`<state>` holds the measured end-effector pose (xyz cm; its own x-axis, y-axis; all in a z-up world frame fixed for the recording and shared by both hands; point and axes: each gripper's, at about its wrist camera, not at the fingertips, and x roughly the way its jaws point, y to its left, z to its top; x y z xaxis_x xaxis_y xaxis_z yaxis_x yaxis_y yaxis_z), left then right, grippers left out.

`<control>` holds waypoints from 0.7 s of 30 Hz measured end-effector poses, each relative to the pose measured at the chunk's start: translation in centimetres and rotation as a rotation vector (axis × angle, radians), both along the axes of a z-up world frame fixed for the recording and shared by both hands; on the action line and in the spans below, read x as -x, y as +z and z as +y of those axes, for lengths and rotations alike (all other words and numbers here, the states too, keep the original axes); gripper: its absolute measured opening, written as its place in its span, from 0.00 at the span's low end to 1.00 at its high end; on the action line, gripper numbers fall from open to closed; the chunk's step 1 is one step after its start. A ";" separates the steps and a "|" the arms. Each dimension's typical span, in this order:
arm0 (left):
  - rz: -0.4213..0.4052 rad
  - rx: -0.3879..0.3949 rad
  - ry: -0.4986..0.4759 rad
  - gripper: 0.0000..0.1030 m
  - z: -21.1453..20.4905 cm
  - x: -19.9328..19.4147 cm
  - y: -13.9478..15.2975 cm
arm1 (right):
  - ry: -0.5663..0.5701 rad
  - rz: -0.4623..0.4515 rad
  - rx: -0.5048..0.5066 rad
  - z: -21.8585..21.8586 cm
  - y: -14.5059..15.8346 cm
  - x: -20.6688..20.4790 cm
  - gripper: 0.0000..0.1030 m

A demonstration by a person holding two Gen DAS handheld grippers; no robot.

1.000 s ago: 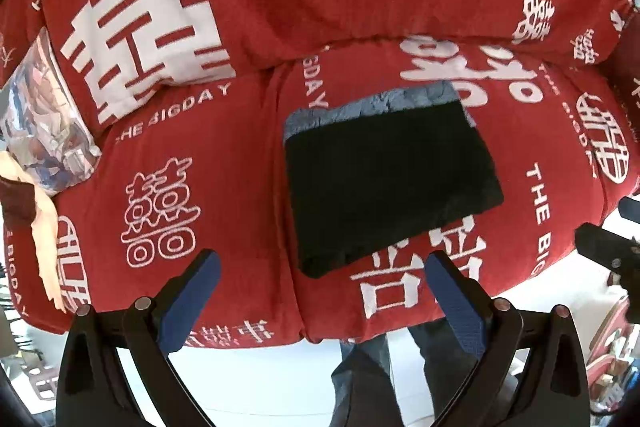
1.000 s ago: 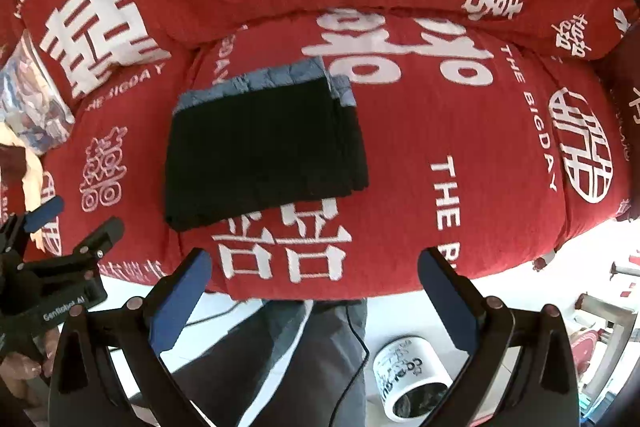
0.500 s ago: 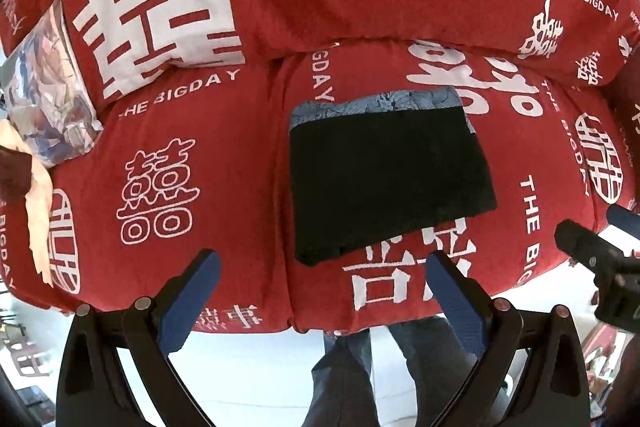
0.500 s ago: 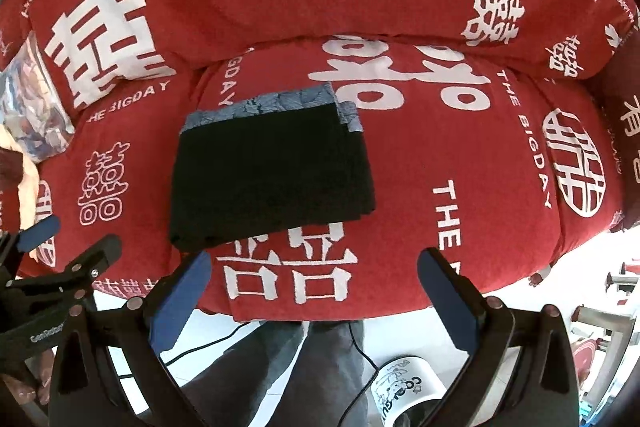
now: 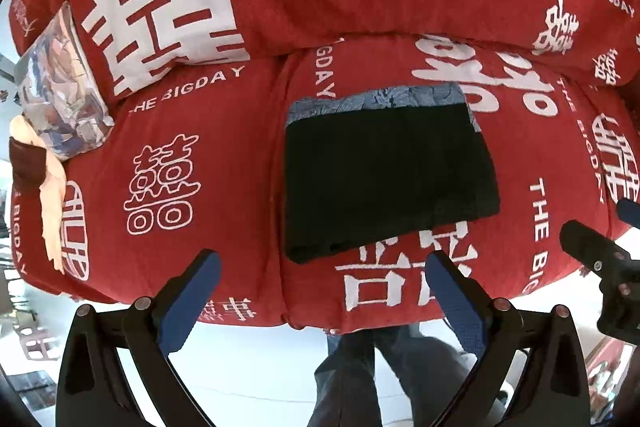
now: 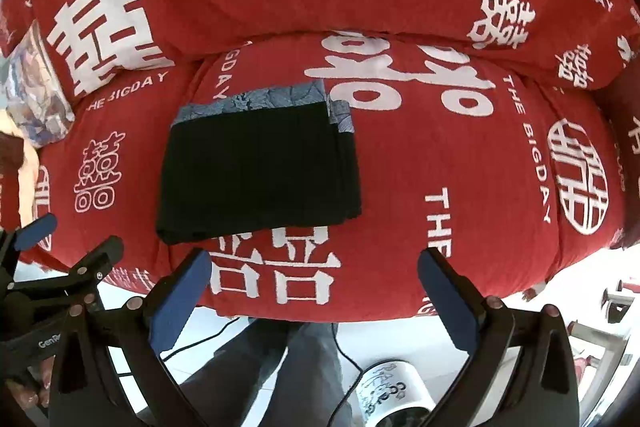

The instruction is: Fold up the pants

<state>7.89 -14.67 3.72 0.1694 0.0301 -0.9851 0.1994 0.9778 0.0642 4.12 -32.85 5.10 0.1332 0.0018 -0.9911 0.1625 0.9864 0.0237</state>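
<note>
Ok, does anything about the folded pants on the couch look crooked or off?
Slightly. The pants lie in a flat black rectangle on the red couch cover, but a blue-grey patterned strip peeks out along the far edge and right corner, so the layers are not flush. Both grippers are open and clear of them.

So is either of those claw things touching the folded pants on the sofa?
Apart. In both wrist views the left gripper and right gripper hang open off the sofa edge; red cover separates them from the pants.

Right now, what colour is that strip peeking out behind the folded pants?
Blue-grey with a leafy print, clearest in the right wrist view.
</note>
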 end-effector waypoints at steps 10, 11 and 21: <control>-0.005 -0.038 0.033 0.99 -1.2 0.2 0.4 | 0.056 0.020 -0.005 -1.2 -0.6 -0.9 1.00; -0.004 -0.039 0.035 0.99 -1.3 0.3 0.4 | 0.060 0.023 -0.005 -1.3 -0.7 -1.0 1.00; 0.004 -0.031 0.052 0.99 -2.3 0.4 0.5 | 0.066 0.022 -0.011 -2.1 -0.8 -1.0 1.00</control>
